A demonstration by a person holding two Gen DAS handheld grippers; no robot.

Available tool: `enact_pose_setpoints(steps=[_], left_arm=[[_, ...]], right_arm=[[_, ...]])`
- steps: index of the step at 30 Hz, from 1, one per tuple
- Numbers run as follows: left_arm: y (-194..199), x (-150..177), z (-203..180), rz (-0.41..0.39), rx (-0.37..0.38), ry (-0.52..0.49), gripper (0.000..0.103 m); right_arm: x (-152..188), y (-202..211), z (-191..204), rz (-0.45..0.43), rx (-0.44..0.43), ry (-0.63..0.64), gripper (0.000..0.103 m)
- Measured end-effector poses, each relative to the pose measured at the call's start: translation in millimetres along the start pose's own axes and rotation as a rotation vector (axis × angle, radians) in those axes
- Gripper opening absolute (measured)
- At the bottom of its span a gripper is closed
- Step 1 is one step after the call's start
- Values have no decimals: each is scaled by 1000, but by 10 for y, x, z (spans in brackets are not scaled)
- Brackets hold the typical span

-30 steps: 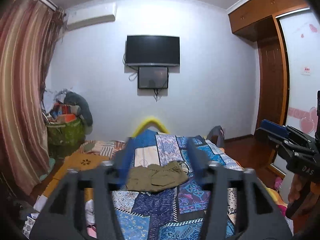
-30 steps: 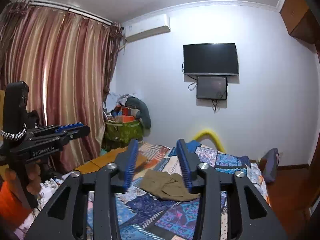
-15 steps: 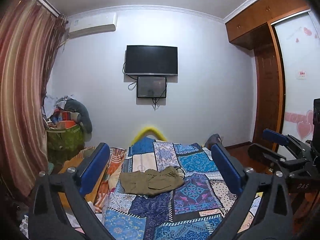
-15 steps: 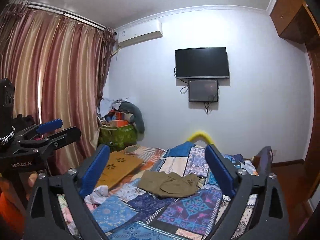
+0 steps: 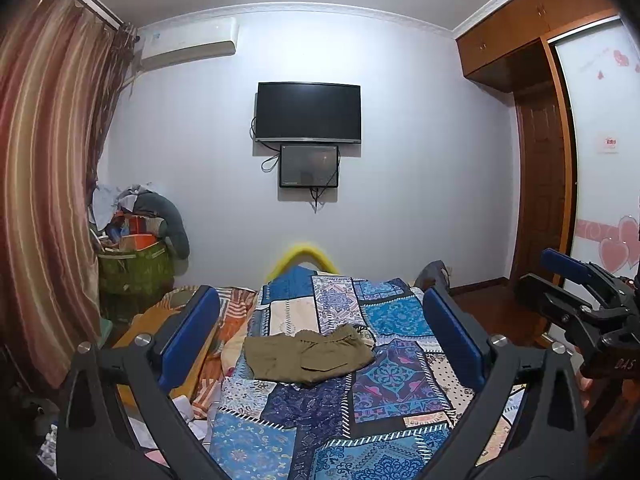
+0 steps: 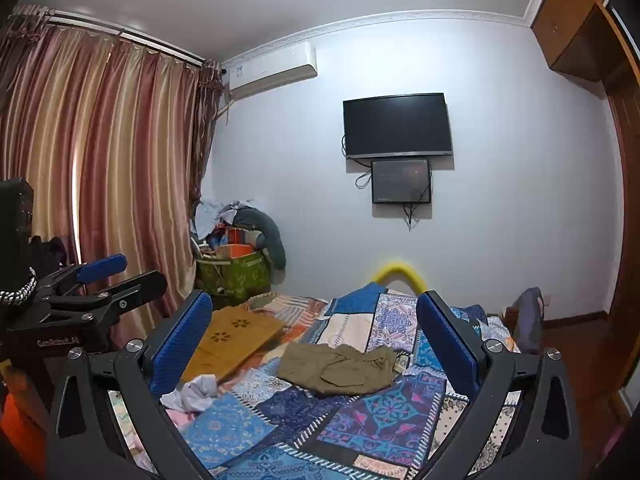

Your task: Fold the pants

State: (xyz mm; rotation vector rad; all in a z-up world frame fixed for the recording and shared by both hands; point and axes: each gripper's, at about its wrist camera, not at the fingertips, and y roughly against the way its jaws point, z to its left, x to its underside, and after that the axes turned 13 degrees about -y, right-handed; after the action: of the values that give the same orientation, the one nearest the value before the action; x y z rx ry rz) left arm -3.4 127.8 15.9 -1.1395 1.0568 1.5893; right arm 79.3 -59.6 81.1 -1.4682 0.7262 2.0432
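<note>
Olive-brown rumpled cotton pants (image 5: 308, 354) lie mid-bed on the blue patchwork quilt (image 5: 384, 380). Both the left gripper (image 5: 320, 332) and right gripper (image 6: 316, 340) are spread wide, holding nothing. Only the right view shows the crumpled white cloth (image 6: 192, 394).

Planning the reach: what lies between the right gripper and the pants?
Only patchwork quilt lies between the right gripper and the olive pants, as the right wrist view shows.

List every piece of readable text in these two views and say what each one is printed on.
"DAS": on the black body of the right gripper, seen from the left wrist view.
"GenRobot.AI": on the body of the left gripper, faint.
Label on the air conditioner: too small to read.
Red sign on the wardrobe door: blurred, unreadable.
</note>
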Motion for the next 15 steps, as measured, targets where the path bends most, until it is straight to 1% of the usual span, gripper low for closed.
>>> enact_pose_setpoints(steps=[15], left_arm=[[-51,34,-46,18,8,-6,103]], right_arm=[[-5,27,-13,8,15,-7,102]])
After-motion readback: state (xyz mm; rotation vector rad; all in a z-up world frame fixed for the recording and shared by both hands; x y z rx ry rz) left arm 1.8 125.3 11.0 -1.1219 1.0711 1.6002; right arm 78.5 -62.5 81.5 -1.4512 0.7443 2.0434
